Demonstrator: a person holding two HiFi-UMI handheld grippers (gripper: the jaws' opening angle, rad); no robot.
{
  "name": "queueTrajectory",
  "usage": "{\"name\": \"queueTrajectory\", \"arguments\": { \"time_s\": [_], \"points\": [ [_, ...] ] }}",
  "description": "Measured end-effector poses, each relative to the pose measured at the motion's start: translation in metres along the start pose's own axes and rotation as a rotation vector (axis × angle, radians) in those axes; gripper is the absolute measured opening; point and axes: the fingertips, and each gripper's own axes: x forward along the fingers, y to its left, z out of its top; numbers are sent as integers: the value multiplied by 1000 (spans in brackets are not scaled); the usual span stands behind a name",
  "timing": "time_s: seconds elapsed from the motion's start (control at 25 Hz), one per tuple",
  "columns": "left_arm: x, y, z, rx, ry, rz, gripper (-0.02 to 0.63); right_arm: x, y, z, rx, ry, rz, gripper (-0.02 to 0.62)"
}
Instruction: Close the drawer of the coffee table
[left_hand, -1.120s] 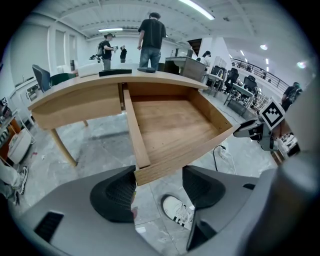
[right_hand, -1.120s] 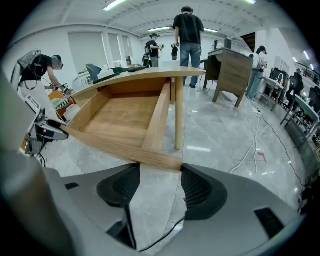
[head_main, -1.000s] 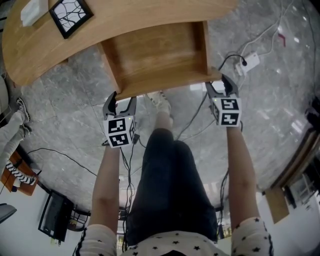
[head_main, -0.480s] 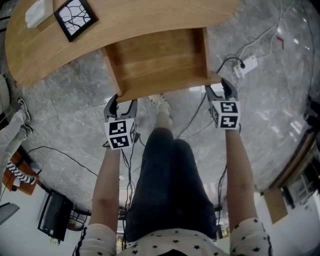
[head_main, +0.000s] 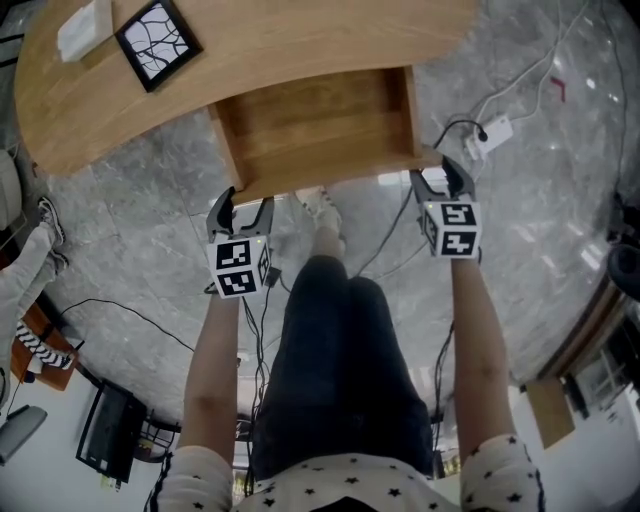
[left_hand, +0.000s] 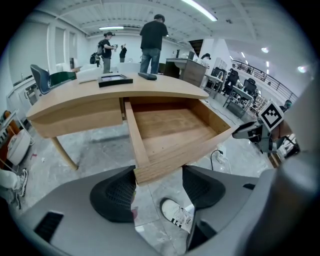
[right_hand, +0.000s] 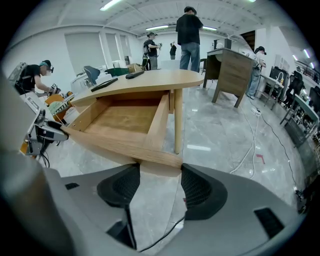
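Note:
The wooden drawer (head_main: 320, 120) of the coffee table (head_main: 260, 35) stands pulled out and empty. My left gripper (head_main: 240, 205) is open, its jaws astride the drawer front's left corner. In the left gripper view that corner of the drawer (left_hand: 170, 127) sits right between the jaws of the left gripper (left_hand: 159, 182). At the front's right corner my right gripper (head_main: 443, 175) is open too. The right gripper view shows the drawer (right_hand: 125, 117) with its front corner in the gap of the right gripper (right_hand: 160, 177).
A black-framed picture (head_main: 158, 40) and a white object (head_main: 85, 30) lie on the table top. A power strip (head_main: 495, 128) with cables lies on the marble floor to the right. My shoe (head_main: 320, 205) is under the drawer front. A table leg (right_hand: 177, 122) stands beside the drawer.
The drawer has slid a little way in under the table top. Both grippers stay at its front corners.

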Motion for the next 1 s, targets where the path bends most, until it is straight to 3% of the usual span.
{"name": "queueTrajectory", "arguments": {
  "time_s": [1.0],
  "points": [
    [7, 6, 18, -2, 2, 4, 299, 8, -5, 18, -2, 7, 0, 258]
  ]
}}
